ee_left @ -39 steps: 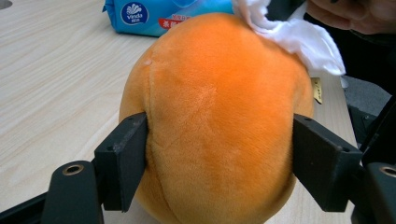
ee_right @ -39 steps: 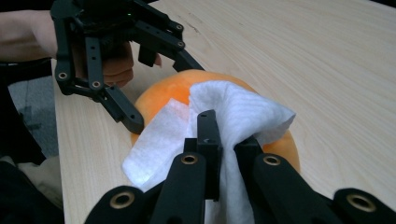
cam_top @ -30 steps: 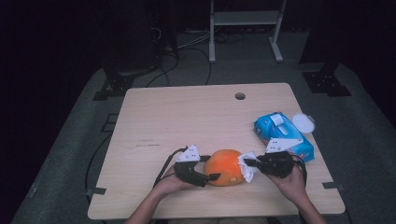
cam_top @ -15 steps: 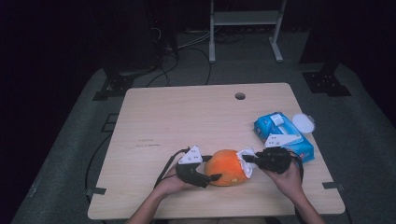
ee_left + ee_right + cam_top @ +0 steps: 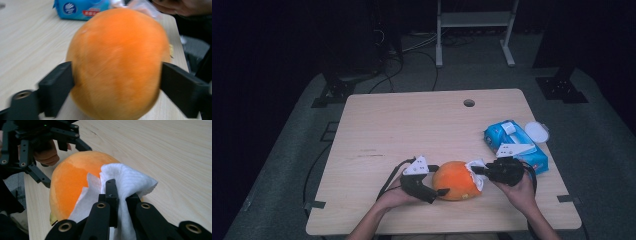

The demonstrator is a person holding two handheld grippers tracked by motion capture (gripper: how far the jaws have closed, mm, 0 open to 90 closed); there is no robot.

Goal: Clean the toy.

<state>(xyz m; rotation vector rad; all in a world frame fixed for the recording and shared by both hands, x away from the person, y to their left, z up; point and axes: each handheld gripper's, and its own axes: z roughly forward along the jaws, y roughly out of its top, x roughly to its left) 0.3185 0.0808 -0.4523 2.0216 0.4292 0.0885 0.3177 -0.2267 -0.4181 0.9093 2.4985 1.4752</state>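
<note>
A round orange fruit (image 5: 456, 180) lies near the table's front edge between my two grippers. My left gripper (image 5: 439, 180) comes at it from the left. In the left gripper view the fruit (image 5: 115, 65) sits between the two jaws, which have just been opening and now stand wide at its sides. My right gripper (image 5: 478, 171) is shut on a crumpled white tissue (image 5: 475, 166). In the right gripper view the tissue (image 5: 125, 177) is pinched in that gripper (image 5: 120, 192) and rests against the fruit's (image 5: 70, 182) right side.
A blue tissue pack (image 5: 514, 145) lies at the table's right edge, just behind my right hand, with a white round lid (image 5: 537, 132) beside it. A cable hole (image 5: 469, 103) sits near the far edge of the wooden table (image 5: 412, 130).
The left gripper's jaws have spread wider around the fruit. The fruit, the tissue and the right gripper stay about where they were.
</note>
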